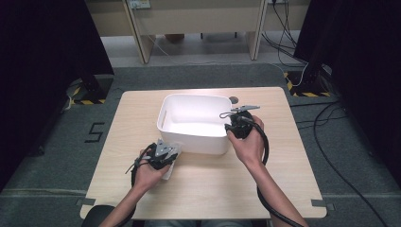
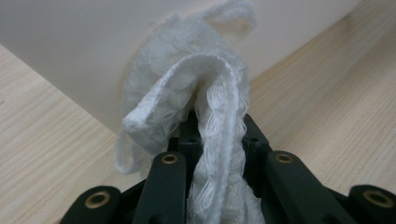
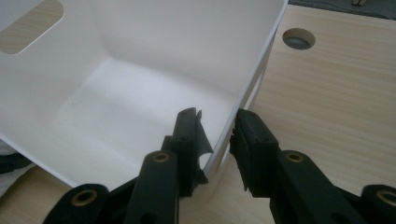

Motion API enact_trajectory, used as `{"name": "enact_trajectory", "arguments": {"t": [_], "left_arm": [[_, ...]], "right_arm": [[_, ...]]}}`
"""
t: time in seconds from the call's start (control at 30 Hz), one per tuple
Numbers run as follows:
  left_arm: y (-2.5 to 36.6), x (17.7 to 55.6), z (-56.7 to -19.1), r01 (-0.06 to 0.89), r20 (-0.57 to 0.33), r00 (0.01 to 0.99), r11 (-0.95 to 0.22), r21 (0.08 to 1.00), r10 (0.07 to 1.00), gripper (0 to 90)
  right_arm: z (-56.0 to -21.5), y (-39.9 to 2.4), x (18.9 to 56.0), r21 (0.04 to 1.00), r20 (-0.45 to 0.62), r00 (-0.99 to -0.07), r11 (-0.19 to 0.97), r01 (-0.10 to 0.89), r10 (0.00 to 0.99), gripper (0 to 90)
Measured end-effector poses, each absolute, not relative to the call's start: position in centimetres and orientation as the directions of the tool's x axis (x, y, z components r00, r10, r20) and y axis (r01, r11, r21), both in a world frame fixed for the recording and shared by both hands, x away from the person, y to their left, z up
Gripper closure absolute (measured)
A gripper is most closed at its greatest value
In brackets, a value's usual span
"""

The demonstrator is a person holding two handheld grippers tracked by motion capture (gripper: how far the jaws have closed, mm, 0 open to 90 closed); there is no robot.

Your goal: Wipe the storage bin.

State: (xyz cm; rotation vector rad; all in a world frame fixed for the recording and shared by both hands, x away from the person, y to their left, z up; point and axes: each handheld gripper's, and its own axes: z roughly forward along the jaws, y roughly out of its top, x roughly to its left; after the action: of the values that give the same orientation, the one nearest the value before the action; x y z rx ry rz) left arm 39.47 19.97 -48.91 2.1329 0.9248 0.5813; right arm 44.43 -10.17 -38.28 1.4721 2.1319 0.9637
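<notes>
the left gripper (image 2: 212, 154) pinches a nubby white cloth (image 2: 187, 102) against the smooth white plastic bin (image 1: 194, 124); the right gripper (image 3: 219, 140) clamps the bin's thin wall, inside bare.

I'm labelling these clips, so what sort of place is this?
Probably a lab or recording room: a small wooden table on grey carpet, black curtains at both sides, cables across the floor.

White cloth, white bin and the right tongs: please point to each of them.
white cloth (image 2: 187, 88), left gripper view, on its folded top.
white bin (image 1: 163, 116), high view, on its left wall.
right tongs (image 3: 219, 135), right gripper view, midway between the tips astride the bin's wall.
</notes>
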Motion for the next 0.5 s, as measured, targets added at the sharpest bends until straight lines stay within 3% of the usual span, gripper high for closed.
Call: {"name": "enact_trajectory", "arguments": {"t": [0.5], "left_arm": [[20.5,38.6,-45.5,0.379,0.100,0.622,-0.411,0.829,0.777,75.8]], "right_arm": [[-38.3,-10.2,44.4,0.717,0.071,-0.385,0.221,0.661,0.920,70.8]]}}
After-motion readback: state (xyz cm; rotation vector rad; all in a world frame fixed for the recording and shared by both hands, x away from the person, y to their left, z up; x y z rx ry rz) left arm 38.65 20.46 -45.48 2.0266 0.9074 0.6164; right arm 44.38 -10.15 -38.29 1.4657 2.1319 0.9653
